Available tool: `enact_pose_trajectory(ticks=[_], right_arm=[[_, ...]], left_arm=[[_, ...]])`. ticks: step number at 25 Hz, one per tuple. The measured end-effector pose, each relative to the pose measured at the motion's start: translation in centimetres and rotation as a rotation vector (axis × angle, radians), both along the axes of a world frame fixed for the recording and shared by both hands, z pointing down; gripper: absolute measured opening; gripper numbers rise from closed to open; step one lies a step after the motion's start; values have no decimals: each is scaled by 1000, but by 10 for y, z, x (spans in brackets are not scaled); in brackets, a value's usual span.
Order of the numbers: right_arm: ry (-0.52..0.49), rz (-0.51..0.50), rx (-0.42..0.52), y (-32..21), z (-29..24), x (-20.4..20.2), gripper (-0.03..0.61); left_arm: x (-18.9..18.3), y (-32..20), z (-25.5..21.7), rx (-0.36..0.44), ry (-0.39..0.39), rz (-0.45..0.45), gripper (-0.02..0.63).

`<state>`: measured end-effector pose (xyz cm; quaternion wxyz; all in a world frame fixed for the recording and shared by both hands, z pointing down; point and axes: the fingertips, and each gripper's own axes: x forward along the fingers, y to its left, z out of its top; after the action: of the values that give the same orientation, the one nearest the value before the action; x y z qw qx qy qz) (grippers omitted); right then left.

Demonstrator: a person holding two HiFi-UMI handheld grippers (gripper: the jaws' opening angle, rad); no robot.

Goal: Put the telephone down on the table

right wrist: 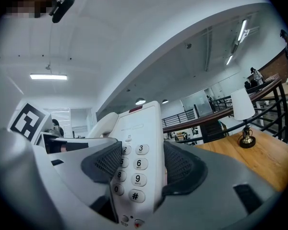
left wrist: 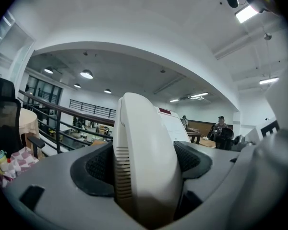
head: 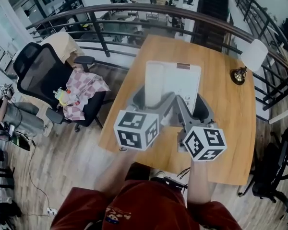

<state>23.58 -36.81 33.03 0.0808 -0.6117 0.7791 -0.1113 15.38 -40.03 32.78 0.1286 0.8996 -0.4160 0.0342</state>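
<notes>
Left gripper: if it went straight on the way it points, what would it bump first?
The left gripper grips the phone, which would move along. Beyond, the way looks free above the table; the railing is probably first, though depth is unclear.

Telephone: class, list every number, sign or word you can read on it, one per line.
"2": key on the telephone
"3": key
"6": key
"8": key
"9": key
"0": key
"#": key
Small print above keys: too blurred; other keys hidden behind the jaws.
</notes>
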Motion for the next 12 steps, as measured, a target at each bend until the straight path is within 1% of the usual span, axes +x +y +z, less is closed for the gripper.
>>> enact_pose_trajectory(ticks=[5,12], right_arm=[[-4,-22,-45,-33,15,-17,287],[-19,-70,-116,-82,50,-48,285]], left_arm=[[-18,-32,15,-44,-3,-23,393],[-50,-76,51,-119,-18,-71,393]])
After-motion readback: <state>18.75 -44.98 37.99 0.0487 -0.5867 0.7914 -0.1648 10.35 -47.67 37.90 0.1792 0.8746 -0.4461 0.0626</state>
